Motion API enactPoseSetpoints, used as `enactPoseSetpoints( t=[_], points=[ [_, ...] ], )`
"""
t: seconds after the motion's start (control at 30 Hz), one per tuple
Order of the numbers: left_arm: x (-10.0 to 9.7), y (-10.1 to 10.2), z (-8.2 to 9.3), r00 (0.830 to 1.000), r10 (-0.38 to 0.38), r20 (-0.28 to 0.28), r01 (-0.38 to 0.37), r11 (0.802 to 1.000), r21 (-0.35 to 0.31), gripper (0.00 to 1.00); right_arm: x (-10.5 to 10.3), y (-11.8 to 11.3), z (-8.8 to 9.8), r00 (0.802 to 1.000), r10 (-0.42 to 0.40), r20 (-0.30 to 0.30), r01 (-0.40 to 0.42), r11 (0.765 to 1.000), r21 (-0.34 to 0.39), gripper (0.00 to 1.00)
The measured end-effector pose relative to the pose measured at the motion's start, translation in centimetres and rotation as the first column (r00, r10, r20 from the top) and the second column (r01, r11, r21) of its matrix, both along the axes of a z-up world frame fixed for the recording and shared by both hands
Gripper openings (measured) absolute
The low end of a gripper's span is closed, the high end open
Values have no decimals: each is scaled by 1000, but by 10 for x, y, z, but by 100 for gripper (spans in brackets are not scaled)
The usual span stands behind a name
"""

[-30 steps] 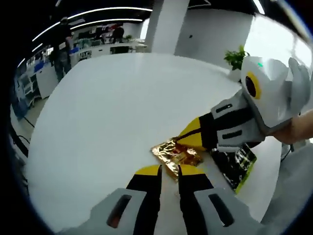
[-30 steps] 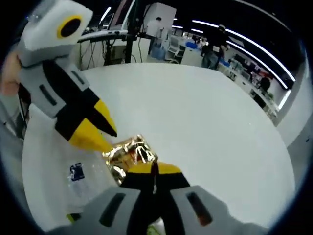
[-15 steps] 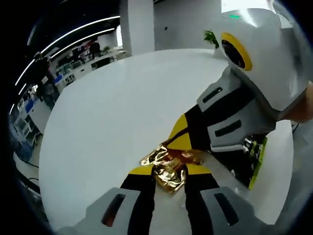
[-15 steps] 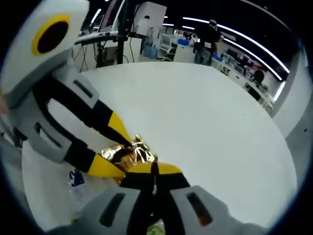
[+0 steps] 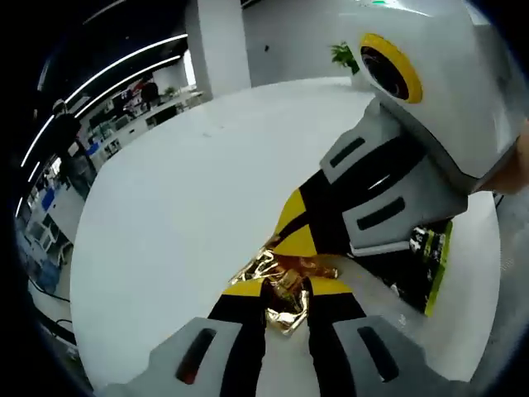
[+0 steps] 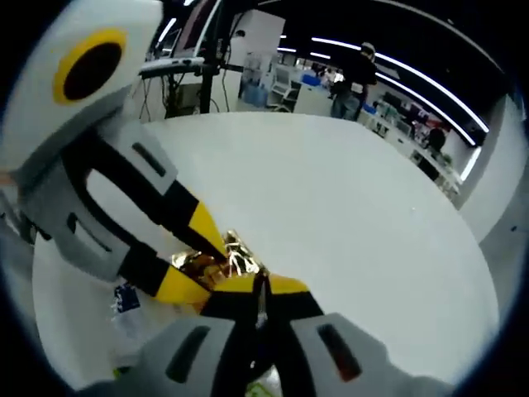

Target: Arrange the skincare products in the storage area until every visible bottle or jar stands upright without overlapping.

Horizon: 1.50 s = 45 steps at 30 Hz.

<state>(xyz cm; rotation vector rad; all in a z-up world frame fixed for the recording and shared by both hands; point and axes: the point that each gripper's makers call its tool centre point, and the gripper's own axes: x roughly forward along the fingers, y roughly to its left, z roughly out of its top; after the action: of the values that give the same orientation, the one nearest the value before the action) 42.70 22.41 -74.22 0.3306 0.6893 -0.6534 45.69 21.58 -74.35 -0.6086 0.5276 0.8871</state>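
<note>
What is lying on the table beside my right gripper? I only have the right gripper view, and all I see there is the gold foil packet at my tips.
Observer: In the left gripper view, a dark packet with a green edge lies flat on the white table, partly hidden behind the right gripper.
Operator: How does the left gripper sit on the foil from its own side?
Observer: The gold foil packet sits between the jaws of the left gripper. I cannot tell whether they are clamping it.
Operator: Anything at the far side of the table there?
Observer: A green plant shows by the far edge.
</note>
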Motion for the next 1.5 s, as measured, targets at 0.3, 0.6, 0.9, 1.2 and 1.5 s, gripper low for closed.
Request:
enactPoseSetpoints(
  t=[0.3,0.6,0.9,1.2,1.5],
  points=[
    [5,5,1,1000,4,2,-4,1000,11,23,0,-5,1,999,-32,-7,32,999,4,4],
    [6,6,0,1000,4,-23,-5,1000,-12,25,-4,-11,3,999,-51,1,51,999,-1,3],
    [7,7,-1,998,-10,-56,9,1000,-26,27,-8,-22,15,996,-85,10,84,996,33,8],
    [9,5,-2,995,-63,-81,59,997,-48,27,-33,-34,32,995,-96,2,95,991,91,10],
    [10,3,-2,992,-85,-96,82,996,-37,27,-59,-45,47,994,-110,-27,113,983,148,13]
  ],
)
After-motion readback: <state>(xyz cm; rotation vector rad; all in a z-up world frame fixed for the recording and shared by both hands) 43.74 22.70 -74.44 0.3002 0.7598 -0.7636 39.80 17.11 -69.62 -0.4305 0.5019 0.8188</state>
